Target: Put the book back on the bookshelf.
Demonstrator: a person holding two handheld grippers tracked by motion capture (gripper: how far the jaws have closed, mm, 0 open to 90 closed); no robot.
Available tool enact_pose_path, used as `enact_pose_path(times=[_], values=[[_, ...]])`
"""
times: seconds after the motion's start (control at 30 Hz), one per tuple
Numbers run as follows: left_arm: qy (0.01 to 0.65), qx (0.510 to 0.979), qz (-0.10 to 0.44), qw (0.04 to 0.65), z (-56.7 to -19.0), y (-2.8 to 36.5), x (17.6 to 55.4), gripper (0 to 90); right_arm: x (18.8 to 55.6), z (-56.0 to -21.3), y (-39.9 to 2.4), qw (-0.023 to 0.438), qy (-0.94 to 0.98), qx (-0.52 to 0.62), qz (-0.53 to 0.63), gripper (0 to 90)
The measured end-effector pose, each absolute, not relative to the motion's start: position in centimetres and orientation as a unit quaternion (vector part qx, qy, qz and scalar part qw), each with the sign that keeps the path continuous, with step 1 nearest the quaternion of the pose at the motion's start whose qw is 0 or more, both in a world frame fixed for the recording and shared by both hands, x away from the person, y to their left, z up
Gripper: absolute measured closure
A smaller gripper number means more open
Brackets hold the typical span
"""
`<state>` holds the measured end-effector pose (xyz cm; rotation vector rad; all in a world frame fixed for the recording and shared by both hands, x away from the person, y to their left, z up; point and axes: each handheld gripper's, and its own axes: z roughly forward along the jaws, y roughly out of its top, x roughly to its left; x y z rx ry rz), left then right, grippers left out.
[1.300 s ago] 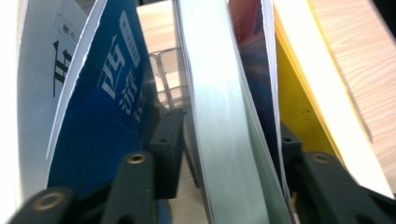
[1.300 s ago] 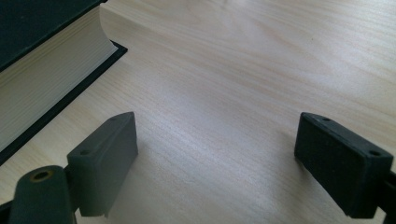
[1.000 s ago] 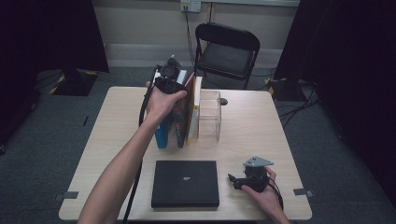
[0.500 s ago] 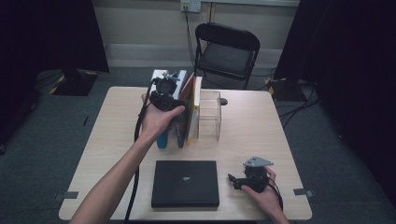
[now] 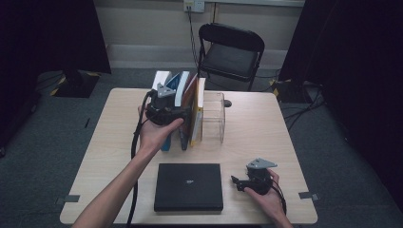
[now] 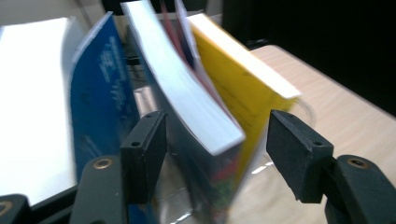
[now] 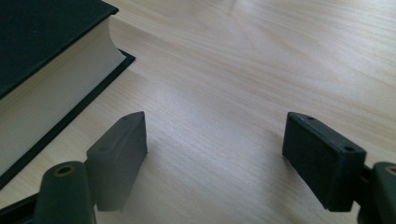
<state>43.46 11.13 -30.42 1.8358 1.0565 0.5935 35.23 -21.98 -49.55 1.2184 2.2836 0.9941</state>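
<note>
Left tool: its 2 black jaws stand apart and have just been closing a little; in the left gripper view the lower corner of the white-edged book sits between them, with a gap to the pad on either side, so no grip shows. In the high view this tool is held at the left end of the row of books, cupped in the left hand.
Right tool: jaws apart and just closing slightly, with bare wood between them; it holds and touches no object. In the high view it sits low at the desk's near right, in the right hand.
Row of books: standing upright near the middle of the desk, leaning against a clear plastic holder on their right.
Blue book: outermost on the left, cover facing the left tool, tilted.
White-edged book: thick, glossy cover, page edges toward the camera, leaning right.
Yellow book: furthest right of the 3, tilted the same way.
Black book: lies flat and closed at the desk's near edge, just left of the right tool; its cream page edge shows in the right gripper view.
Chair: black, beyond the desk's far edge.
</note>
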Motion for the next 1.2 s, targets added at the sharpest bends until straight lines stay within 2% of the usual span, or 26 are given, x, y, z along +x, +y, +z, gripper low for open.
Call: enact_pose_path(times=[0.2, 0.43, 0.9, 0.97, 1.03, 1.2], values=[[0.419, 0.738, 0.258, 0.461, -31.3, 11.4, 41.4, 39.3, 35.3, -48.3, -21.8, 0.187, 0.8, 0.431, 0.374, 24.3], [0.421, 0.736, 0.23, 0.476, -34.0, 12.8, 39.7, 39.1, 36.4, -45.7, -20.1, 0.19, 0.786, 0.416, 0.416, 28.1], [0.441, 0.779, 0.17, 0.412, -43.6, 16.9, 37.3, 38.4, 41.9, -39.5, -12.9, 0.188, 0.763, 0.369, 0.496, 36.2], [0.445, 0.779, 0.167, 0.408, -44.1, 17.1, 37.1, 37.4, 42.8, -38.6, -12.0, 0.193, 0.76, 0.373, 0.497, 36.4], [0.437, 0.799, 0.164, 0.381, -45.1, 17.5, 36.5, 37.1, 43.6, -37.9, -11.1, 0.195, 0.758, 0.368, 0.501, 37.1], [0.433, 0.804, 0.166, 0.373, -46.1, 18.0, 36.1, 35.2, 45.2, -37.2, -9.3, 0.2, 0.753, 0.37, 0.506, 40.6]])
